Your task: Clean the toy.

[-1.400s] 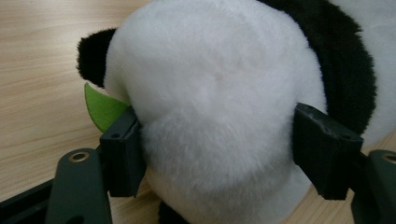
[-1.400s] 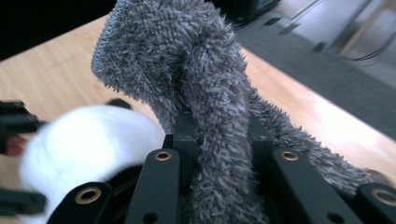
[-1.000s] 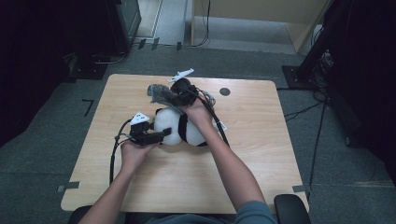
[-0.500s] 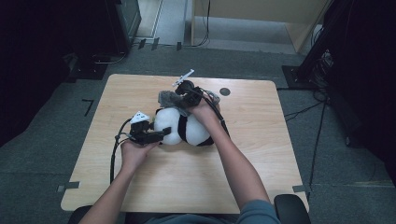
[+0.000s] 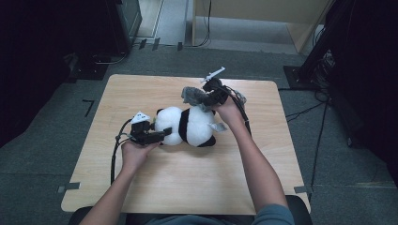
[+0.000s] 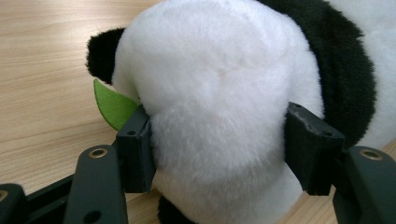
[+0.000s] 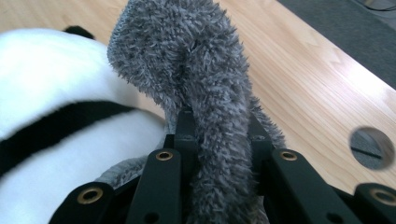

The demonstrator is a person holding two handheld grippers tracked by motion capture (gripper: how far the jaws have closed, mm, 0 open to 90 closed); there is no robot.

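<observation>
The grey cloth (image 7: 219,116) hides my right jaws' tips. The panda (image 6: 224,107) runs off the frame past my left jaws, its face unseen.

Compared with a second ago, the right tool (image 5: 209,96) is seen a little farther toward the far right of the desk (image 5: 141,89), with the hand behind it shifted the same way. The grey fuzzy cloth (image 5: 193,95) clamped between its jaws is carried along and now hangs just beyond the panda's back rather than over its left end. The plush panda (image 5: 187,125) is seen turned slightly, its rear end drawn a touch toward the right forearm. The white marker plate on the right tool is tilted more steeply upward than before
</observation>
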